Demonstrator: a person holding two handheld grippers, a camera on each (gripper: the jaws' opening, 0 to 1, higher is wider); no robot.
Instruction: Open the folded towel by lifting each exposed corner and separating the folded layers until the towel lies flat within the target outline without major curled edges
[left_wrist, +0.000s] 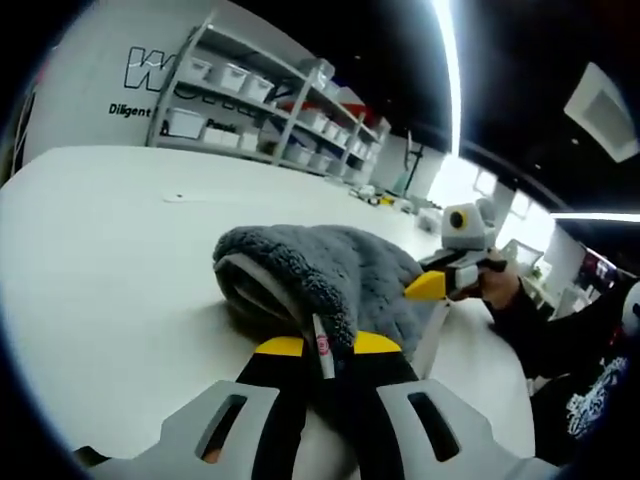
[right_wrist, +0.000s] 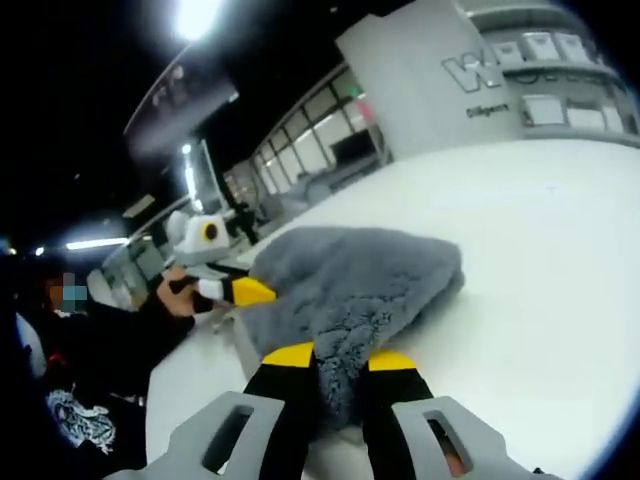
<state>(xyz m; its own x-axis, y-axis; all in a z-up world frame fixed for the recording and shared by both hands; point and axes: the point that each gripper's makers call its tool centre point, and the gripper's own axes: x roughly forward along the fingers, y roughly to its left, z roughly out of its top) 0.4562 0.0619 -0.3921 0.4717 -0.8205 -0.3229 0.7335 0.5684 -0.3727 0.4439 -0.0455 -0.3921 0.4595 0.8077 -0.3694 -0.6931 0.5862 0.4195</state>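
Left gripper (left_wrist: 326, 346): yellow-tipped jaws drawn close together, pinching a towel corner with its white label between them, at the near edge of the towel.
Right gripper (right_wrist: 340, 356): jaws narrow, clamped on a fold of grey pile at the opposite edge.
Towel (left_wrist: 340, 275): fluffy grey, still bunched and folded in layers, lying on the white table (left_wrist: 110, 240) between the two grippers.
Key relation: the grippers face each other across the towel, each holding one side, so the towel's span runs from one gripper to the other; neither is nearer than the other.
Judgement: drawing the held edges apart along that line should separate the layers.
Outline: no target outline can be made out on the table.
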